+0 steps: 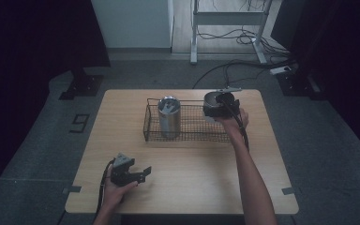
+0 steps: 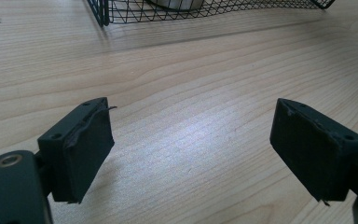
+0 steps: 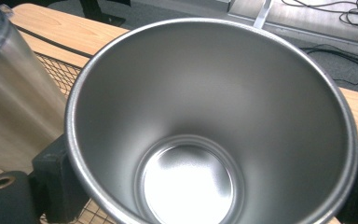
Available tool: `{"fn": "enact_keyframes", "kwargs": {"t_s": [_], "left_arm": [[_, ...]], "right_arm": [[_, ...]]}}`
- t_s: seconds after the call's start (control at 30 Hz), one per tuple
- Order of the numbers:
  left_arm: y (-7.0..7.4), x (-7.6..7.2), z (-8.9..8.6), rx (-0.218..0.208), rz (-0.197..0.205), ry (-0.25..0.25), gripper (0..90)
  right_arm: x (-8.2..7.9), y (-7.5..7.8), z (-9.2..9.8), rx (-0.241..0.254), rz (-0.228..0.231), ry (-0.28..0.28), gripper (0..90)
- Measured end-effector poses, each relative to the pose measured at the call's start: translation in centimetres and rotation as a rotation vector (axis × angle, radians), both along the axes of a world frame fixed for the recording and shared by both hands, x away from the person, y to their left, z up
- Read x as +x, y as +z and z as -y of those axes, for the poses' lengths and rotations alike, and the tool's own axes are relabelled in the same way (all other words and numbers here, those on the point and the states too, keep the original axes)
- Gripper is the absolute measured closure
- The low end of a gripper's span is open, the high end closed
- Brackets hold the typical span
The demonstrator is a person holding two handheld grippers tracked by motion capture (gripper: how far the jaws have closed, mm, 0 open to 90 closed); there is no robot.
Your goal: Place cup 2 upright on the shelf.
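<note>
Dim light over a grey speckled floor (image 1: 37, 154). Beyond the wooden table (image 1: 187, 183) stand a white cabinet (image 1: 133, 23) and a white metal frame (image 1: 227, 18), with black cables (image 1: 225, 37) trailing across the floor.

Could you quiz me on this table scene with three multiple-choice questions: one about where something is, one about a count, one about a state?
1. Where does the lidded steel tumbler stand?
A. inside the wire basket
B. on the floor
C. beside the left gripper

2. How many steel cups are there?
A. one
B. two
C. four

3. What is the right gripper doing?
A. lying open on the table
B. holding an open steel cup
C. gripping the basket's edge

Answers: 1 A, the mesh walls surround it; 2 B, the lidded tumbler plus the open cup; 3 B, its jaws press on both sides of the cup.
</note>
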State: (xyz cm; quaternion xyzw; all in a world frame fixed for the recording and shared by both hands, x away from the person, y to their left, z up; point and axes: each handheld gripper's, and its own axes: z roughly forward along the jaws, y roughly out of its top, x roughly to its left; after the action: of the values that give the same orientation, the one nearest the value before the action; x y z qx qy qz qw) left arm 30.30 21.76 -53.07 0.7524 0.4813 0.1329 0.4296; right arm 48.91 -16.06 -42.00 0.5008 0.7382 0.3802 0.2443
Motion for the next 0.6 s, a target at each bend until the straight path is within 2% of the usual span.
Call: {"fn": "enact_keyframes", "kwargs": {"t_s": [0.6], "left_arm": [[-0.2, 0.0, 0.1, 0.007, -0.005, -0.004, 13.3]], "right_arm": [[1.3, -2.6, -0.1, -0.009, -0.048, -0.003, 7.8]]}}
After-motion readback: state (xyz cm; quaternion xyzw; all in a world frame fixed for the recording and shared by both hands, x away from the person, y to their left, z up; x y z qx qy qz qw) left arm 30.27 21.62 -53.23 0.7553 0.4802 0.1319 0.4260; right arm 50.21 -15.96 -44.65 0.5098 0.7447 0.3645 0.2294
